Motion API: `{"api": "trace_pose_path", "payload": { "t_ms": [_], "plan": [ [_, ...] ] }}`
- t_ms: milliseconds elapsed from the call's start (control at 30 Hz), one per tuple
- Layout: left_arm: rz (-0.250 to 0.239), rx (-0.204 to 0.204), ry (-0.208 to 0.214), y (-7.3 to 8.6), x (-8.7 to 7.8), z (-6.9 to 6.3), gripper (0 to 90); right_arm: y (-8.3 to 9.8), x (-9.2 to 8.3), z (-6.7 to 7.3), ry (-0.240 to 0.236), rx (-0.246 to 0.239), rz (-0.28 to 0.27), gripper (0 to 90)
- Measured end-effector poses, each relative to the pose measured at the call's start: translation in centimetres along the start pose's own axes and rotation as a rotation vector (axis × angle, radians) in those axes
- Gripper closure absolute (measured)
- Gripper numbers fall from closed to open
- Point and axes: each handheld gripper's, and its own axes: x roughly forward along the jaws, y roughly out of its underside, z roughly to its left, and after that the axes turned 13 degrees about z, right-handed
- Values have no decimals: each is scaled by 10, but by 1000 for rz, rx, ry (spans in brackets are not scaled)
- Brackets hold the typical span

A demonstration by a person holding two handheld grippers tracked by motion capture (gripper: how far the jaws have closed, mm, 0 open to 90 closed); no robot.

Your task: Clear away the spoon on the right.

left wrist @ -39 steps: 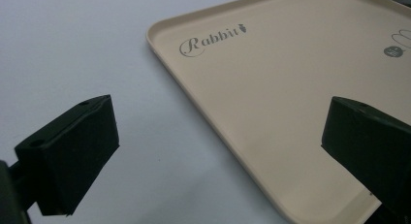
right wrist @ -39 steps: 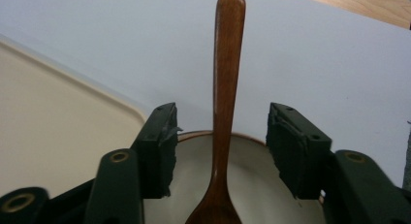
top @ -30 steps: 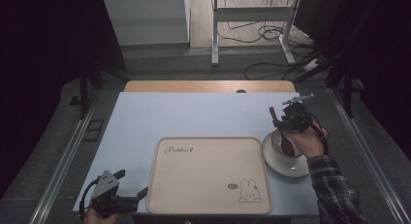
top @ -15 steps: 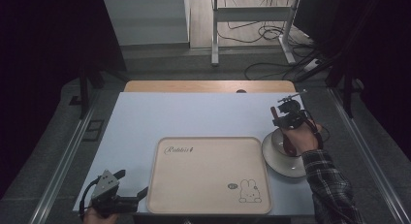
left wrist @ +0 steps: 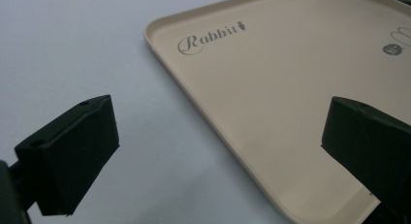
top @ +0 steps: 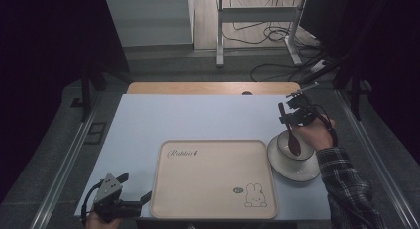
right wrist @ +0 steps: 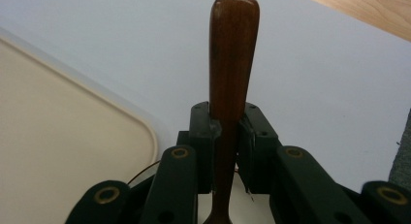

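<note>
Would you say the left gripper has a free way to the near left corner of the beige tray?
Probably yes: the left gripper sits open just beside the beige tray, with bare table between them.

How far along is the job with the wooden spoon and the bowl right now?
Done: the right gripper has clamped its fingers on the wooden spoon. In hand: the spoon's head hangs over the bowl on its saucer, seemingly being lifted out. Left: probably setting things on the beige tray, which is bare; the left gripper waits open beside it.
</note>
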Motion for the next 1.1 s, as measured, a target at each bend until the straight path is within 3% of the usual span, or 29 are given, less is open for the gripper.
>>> {"api": "trace_pose_path", "payload": {
  "t_ms": [533, 767, 1100],
  "plan": [
    [3, 3, 1, 0, 0, 0, 0, 1, -47, 16, -47, -81, 17, 776],
    [4, 4, 1, -1, 1, 0, 0, 4, -55, 27, -75, -110, 32, 776],
    [3, 2, 4, -1, 1, 0, 0, 10, -59, 52, -122, -172, 57, 777]
  ]
}}
